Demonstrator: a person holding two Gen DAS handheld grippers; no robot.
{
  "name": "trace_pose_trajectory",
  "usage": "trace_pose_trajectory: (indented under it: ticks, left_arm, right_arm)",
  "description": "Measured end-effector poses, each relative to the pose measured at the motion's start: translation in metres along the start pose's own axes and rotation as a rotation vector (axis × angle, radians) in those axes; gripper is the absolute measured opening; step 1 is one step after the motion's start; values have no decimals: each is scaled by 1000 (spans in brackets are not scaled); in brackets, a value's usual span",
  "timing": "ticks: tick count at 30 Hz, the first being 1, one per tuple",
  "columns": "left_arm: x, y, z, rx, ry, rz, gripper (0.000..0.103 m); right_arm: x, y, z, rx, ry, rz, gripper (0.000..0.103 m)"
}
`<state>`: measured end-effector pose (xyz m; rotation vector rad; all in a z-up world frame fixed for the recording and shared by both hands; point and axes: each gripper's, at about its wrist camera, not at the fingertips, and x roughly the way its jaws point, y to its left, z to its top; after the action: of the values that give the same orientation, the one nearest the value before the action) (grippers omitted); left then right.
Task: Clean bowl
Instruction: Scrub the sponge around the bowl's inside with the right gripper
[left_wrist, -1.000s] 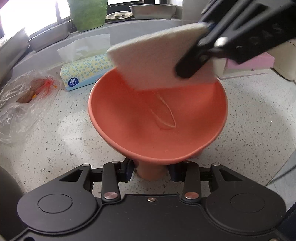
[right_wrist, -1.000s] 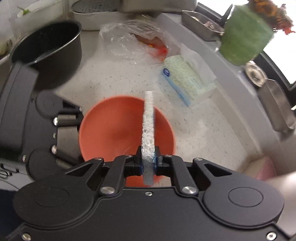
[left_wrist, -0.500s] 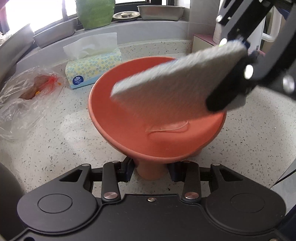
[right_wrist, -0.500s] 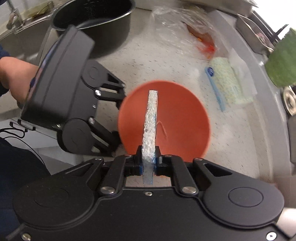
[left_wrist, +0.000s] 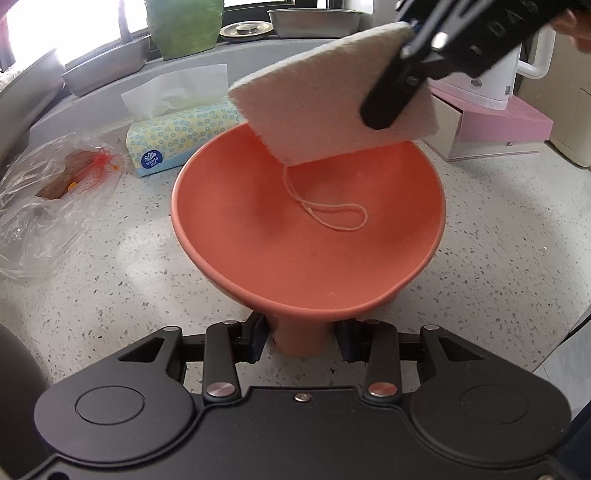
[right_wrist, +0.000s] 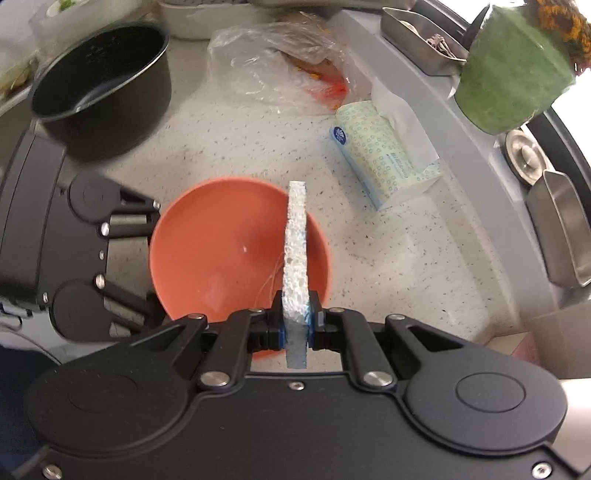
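In the left wrist view the orange bowl (left_wrist: 308, 221) fills the centre of the frame, tilted toward the camera above the speckled counter (left_wrist: 110, 295); the left gripper (left_wrist: 301, 332) at the bottom centre clamps the bowl's short foot between its pads; inside the bowl lies only a thin looped string (left_wrist: 332, 216), which hangs from the sponge (left_wrist: 325, 99); the sponge sits at the upper right, above the bowl's far rim, and only its lower corner overlaps that rim in the picture; the right gripper (right_wrist: 295, 325) grasps the sponge, pinched edge-on between its pads at the lower centre of the right wrist view. In that view, a black pot (right_wrist: 103, 88) at the upper left looks empty; a clear plastic bag (right_wrist: 280, 62) at the top centre holds something orange and brown; a tissue pack (right_wrist: 380, 158), tissue poking out, lies right of centre; a green container (right_wrist: 513, 70) stands at the upper right.
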<state>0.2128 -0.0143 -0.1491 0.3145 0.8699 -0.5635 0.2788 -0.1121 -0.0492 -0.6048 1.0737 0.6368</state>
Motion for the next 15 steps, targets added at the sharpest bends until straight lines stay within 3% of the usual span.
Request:
trace_pose_trajectory:
  ticks: [6,15]
  left_arm:
    - [-1,-2,0,-2,2,0,38]
    - [-2,-1,0,-13,5,-9,38]
  right_arm:
    - [4,27,11,-43,-48,34,11]
    - [3,58,5,-51,-44,106,11]
